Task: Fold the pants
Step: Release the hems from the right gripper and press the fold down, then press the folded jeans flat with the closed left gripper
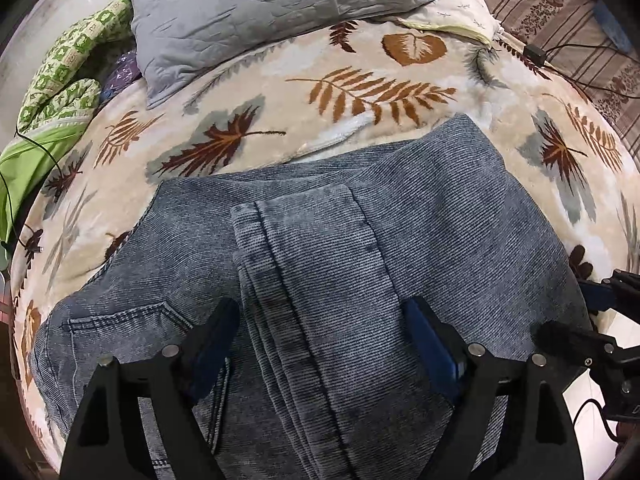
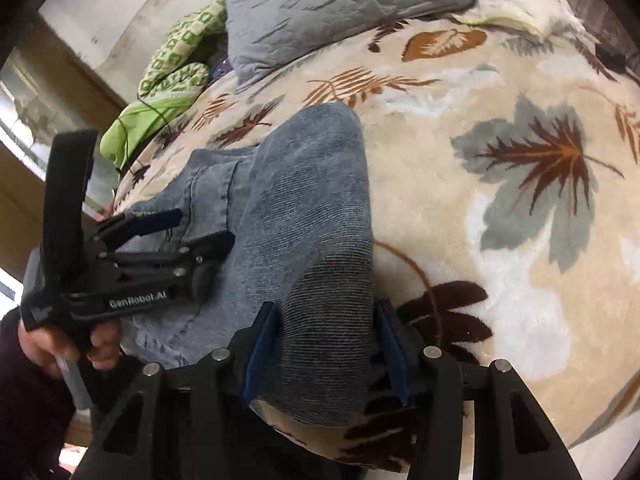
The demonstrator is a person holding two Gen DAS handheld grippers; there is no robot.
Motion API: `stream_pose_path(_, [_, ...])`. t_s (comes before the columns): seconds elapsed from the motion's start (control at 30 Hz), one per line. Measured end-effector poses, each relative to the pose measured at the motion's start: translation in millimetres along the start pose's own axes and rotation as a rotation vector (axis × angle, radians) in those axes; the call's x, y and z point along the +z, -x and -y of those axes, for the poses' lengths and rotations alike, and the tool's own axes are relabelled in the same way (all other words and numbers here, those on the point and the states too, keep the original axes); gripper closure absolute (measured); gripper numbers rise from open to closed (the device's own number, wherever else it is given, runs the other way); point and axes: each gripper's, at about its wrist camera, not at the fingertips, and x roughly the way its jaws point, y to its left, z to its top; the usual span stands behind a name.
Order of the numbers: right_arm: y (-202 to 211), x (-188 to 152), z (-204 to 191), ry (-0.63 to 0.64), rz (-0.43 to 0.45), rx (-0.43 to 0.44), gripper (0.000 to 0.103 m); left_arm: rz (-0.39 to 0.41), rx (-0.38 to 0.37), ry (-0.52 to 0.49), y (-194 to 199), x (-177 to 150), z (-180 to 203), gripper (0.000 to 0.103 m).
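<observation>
Pants (image 1: 320, 260) near end cut off by lower edge; pocket (image 1: 128, 320) partly behind left tongs (image 1: 324, 320), seemingly.

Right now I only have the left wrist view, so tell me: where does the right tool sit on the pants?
Observer: The right tool straddles the near end of the pants, one finger on each side of the folded leg.
Operator: Is it clamped?
Observer: It looks open. Denim fills the gap, and I cannot tell if the pads press it.
Operator: What lies under that end?
Observer: The leaf-print blanket, close to its near edge.
Operator: And my left tool from outside?
Observer: The left tool is open, with its tips over the pants.
</observation>
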Motion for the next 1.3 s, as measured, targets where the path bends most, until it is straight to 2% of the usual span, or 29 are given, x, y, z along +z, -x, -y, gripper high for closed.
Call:
stream_pose_path(0.17, [0.1, -2.4, 0.8, -0.01, 0.012, 0.005, 0.05, 0.006, -0.032, 0.03, 4.0, -12.1, -6.3, 0.019])
stream_pose_path(0.3, [1.4, -1.0, -0.6, -0.022, 0.004, -0.005, 0.05, 0.016, -0.063, 0.03, 18.3, -21.6, -9.3, 0.03])
stream_pose_path(0.37, [3.1, 2.0, -2.6, -0.031, -0.008, -0.013, 0.05, 0.028, -0.054, 0.018, 27.3, -28.1, -12.0, 0.033])
stream_pose_path(0.43, [6.7, 5.0, -3.5, -0.04, -0.009, -0.014, 0.05, 0.04, -0.064, 0.027, 38.1, -37.1, -21.0, 0.056])
stream_pose_path(0.47, [10.8, 7.3, -4.8, -0.043, 0.0, -0.011, 0.05, 0.038, -0.088, 0.047, 41.8, -41.9, -29.1, 0.073])
stream_pose_path(0.5, [13.9, 9.4, -6.2, -0.041, 0.011, -0.011, 0.05, 0.037, -0.107, 0.072, 44.8, -46.0, -37.1, 0.08])
stream_pose_path(0.57, [20.2, 15.1, -9.9, -0.034, 0.035, -0.007, 0.05, 0.041, -0.13, 0.117, 49.2, -52.6, -53.2, 0.083])
stream_pose_path(0.67, [23.6, 24.1, -19.3, -0.017, 0.061, 0.009, 0.05, 0.06, -0.159, 0.163, 55.3, -61.6, -71.7, 0.095])
stream_pose_path(0.77, [18.1, 31.2, -33.2, 0.013, 0.06, 0.025, 0.05, 0.065, -0.211, 0.191, 55.5, -65.1, -79.8, 0.097])
stream_pose_path(0.93, [1.2, 33.3, -55.6, 0.062, 0.04, 0.048, 0.05, 0.067, -0.307, 0.188, 52.8, -62.5, -72.2, 0.1])
stream_pose_path(1.1, [-11.6, 28.3, -57.4, 0.062, 0.008, 0.071, 0.05, 0.055, -0.392, 0.196, 49.9, -59.4, -60.7, 0.1])
stream_pose_path(1.2, [-15.0, 15.1, -62.7, 0.113, -0.021, 0.075, 0.05, 0.038, -0.386, 0.153, 47.2, -63.2, -46.9, 0.1])
stream_pose_path(1.3, [-16.9, -4.8, -72.7, 0.216, -0.022, 0.022, 0.049, 0.02, -0.313, 0.089, 38.2, -70.5, -34.0, 0.101])
